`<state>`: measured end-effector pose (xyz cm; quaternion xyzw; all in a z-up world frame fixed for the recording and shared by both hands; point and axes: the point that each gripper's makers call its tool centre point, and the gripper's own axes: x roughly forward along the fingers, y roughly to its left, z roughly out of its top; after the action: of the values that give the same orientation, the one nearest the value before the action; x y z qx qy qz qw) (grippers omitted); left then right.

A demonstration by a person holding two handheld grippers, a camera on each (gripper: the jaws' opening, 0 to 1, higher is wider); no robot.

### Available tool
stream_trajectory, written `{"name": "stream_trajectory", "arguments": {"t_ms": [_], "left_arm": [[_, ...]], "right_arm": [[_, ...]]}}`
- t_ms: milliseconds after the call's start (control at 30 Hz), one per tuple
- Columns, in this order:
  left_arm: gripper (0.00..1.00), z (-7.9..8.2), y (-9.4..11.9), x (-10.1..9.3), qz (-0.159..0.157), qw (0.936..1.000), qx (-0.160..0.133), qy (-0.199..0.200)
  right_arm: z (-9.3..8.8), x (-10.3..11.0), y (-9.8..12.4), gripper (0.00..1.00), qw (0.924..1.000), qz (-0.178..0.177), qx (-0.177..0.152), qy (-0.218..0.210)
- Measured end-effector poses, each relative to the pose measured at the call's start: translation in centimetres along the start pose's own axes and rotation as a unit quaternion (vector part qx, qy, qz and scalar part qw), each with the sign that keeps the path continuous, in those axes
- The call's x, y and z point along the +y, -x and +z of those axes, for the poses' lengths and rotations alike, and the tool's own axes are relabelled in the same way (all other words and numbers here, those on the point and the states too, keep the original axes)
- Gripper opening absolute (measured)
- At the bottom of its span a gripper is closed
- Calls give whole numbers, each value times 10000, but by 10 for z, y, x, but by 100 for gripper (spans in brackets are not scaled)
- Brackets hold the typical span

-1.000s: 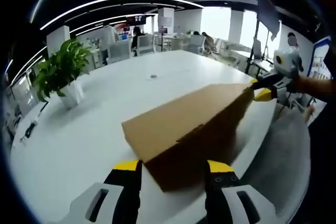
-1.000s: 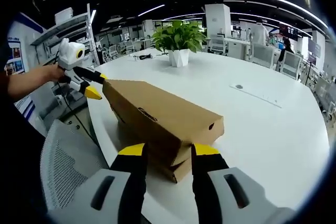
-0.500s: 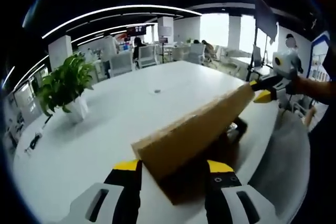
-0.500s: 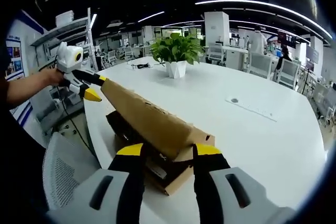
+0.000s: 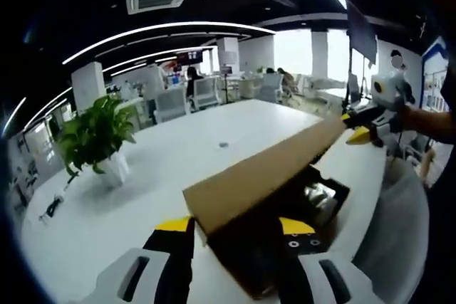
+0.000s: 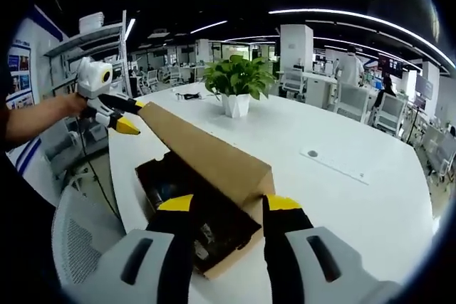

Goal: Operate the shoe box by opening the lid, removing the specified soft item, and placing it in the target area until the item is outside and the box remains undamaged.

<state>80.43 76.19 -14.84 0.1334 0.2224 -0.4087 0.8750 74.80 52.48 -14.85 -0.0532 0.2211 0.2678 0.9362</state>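
Note:
A brown cardboard shoe box (image 5: 246, 275) lies on the white table (image 5: 149, 169) with its lid (image 5: 263, 176) raised at a slant. My left gripper (image 5: 231, 229) holds the lid's near end between its yellow-tipped jaws. At the lid's far corner is the right gripper (image 5: 360, 127), held by a hand. In the right gripper view the lid (image 6: 206, 151) runs from my right gripper (image 6: 228, 208) to the left gripper (image 6: 127, 115). Dark contents (image 6: 178, 190) show inside the open box (image 6: 221, 265), some of them glossy (image 5: 313, 201); I cannot tell which is the soft item.
A potted green plant (image 5: 96, 137) in a white pot stands on the table beyond the box, plant (image 6: 239, 80). A grey mesh chair (image 6: 78, 240) sits at the table's edge by the box. Desks, chairs and people fill the office behind.
The lid has swung up from nearly closed to well raised, exposing the dark contents. Both grippers rose with its ends.

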Motion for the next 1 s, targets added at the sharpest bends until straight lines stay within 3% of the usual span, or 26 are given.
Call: {"name": "stream_trajectory", "arguments": {"t_ms": [300, 700, 867, 1000], "left_arm": [[40, 21, -13, 9, 299, 9993, -233, 43], [20, 37, -27, 35, 814, 9954, -444, 259], [7, 39, -28, 52, 1030, 9927, -488, 401], [5, 40, -33, 62, 1075, 9916, -542, 472]], "right_arm": [[14, -16, -10, 34, 9998, -59, -31, 175], [26, -38, -23, 29, 9992, -134, 27, 383], [29, -48, -28, 25, 9983, -267, 56, 506], [30, -55, -31, 22, 9976, -363, 39, 594]]}}
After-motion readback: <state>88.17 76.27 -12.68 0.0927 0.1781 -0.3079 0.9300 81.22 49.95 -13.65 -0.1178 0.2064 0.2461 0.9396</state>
